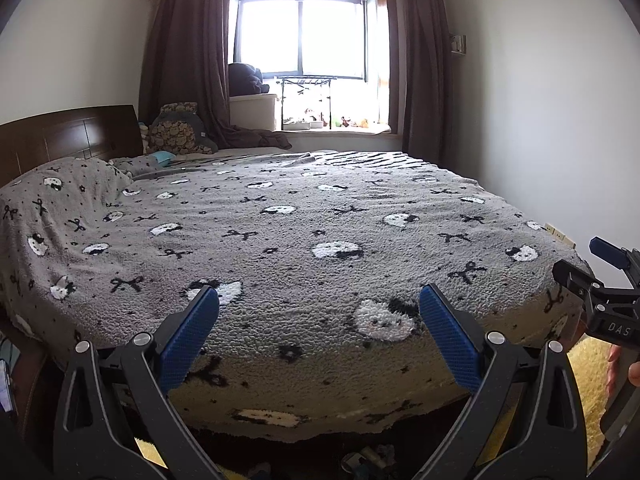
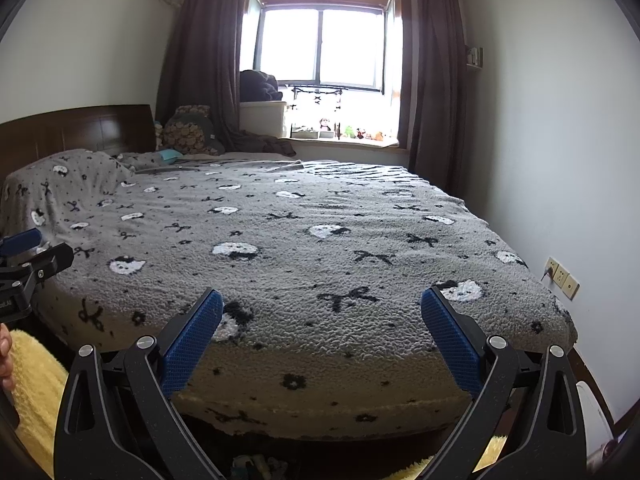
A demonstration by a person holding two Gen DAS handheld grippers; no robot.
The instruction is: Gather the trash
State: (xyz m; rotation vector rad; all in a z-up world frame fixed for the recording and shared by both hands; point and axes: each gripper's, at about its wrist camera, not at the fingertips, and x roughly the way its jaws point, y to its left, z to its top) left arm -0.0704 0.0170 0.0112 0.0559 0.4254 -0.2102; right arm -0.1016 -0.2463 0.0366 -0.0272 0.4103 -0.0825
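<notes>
My left gripper [image 1: 319, 300] is open and empty, held above the foot end of the bed [image 1: 304, 232]. My right gripper [image 2: 322, 302] is open and empty too, beside it on the right; its side shows at the right edge of the left wrist view [image 1: 600, 280]. The left gripper shows at the left edge of the right wrist view [image 2: 28, 256]. Small scraps of trash [image 1: 368, 460] lie on the floor under the bed's foot edge, between the fingers at the bottom of the frame. They also show in the right wrist view [image 2: 256, 466].
The bed carries a grey blanket with cat faces and bows [image 2: 320, 240]. A dark wooden headboard [image 1: 68, 136] and pillows stand at the left. A yellow fluffy rug [image 2: 36, 392] covers the floor. A window with brown curtains [image 1: 304, 36] is at the back. Wall sockets [image 2: 562, 276] are at the right.
</notes>
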